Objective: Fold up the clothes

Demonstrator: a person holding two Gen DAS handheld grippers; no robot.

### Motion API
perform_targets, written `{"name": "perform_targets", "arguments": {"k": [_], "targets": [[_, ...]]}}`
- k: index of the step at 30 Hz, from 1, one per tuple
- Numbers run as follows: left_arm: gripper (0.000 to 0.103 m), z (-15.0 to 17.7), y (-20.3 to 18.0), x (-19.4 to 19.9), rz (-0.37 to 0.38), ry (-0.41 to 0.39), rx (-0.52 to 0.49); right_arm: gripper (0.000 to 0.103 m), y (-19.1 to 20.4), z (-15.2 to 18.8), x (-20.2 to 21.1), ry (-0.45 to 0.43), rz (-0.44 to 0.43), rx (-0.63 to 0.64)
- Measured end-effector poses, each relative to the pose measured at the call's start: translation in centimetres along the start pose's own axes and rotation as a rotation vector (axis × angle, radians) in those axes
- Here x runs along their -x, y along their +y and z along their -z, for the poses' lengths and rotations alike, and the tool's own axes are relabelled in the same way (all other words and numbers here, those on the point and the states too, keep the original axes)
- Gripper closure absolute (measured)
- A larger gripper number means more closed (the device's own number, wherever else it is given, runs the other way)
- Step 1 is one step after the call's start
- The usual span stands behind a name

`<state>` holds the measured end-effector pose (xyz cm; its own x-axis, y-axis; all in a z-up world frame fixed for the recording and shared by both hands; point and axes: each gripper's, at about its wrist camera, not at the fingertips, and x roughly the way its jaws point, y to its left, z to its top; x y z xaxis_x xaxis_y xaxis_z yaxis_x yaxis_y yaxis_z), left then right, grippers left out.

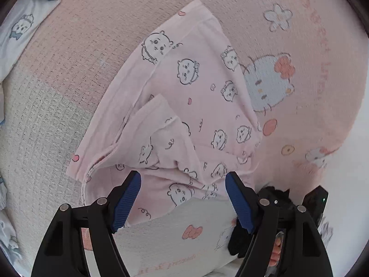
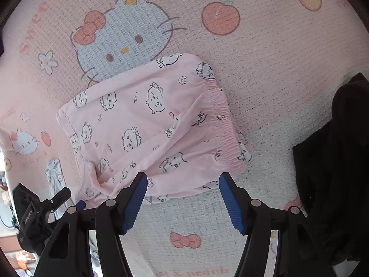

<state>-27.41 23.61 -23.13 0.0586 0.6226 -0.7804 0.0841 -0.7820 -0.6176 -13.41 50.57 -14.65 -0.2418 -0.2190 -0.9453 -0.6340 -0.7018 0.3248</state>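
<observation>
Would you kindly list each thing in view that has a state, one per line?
Pink pajama pants: folded over, lying flat on the blanket, held by neither gripper.
Left hand-held gripper: open, above the pants' near edge.
Right hand-held gripper: open, empty, near the waistband end.
Blanket: spread flat.
Blue-and-white garment: lying aside at the left.
Black garment: heaped at the right.

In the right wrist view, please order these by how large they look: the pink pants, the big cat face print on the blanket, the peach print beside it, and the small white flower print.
1. Pink pants
2. Cat face print
3. Peach print
4. White flower print

This is apparent size only; fisheye distortion shrinks things near the edge.
</observation>
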Motion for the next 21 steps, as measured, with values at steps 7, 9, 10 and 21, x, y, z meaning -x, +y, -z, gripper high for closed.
{"name": "perform_targets", "arguments": {"k": [7, 9, 10, 21], "targets": [[0.029, -1.3, -2.9, -2.3, -0.02, -0.033, 0.018, 0.039, -0.3, -2.1, -0.7, 0.027, -0.023, -0.128], [0.029, -1.5, -2.9, -3.4, -0.049, -0.015, 0.078, 0.039, -0.5, -2.7, -1.0, 0.038, -0.025, -0.163], [0.029, -1.6, -2.8, -3.8, -0.073, -0.006, 0.105, 0.039, -0.4, -3.0, -1.0, 0.04, -0.017, -0.176], [0.029, -4.2, -2.7, -7.8, -0.144, 0.051, 0.283, 0.039, -1.7, -4.5, -3.4, 0.041, -0.083, -0.371]]}}
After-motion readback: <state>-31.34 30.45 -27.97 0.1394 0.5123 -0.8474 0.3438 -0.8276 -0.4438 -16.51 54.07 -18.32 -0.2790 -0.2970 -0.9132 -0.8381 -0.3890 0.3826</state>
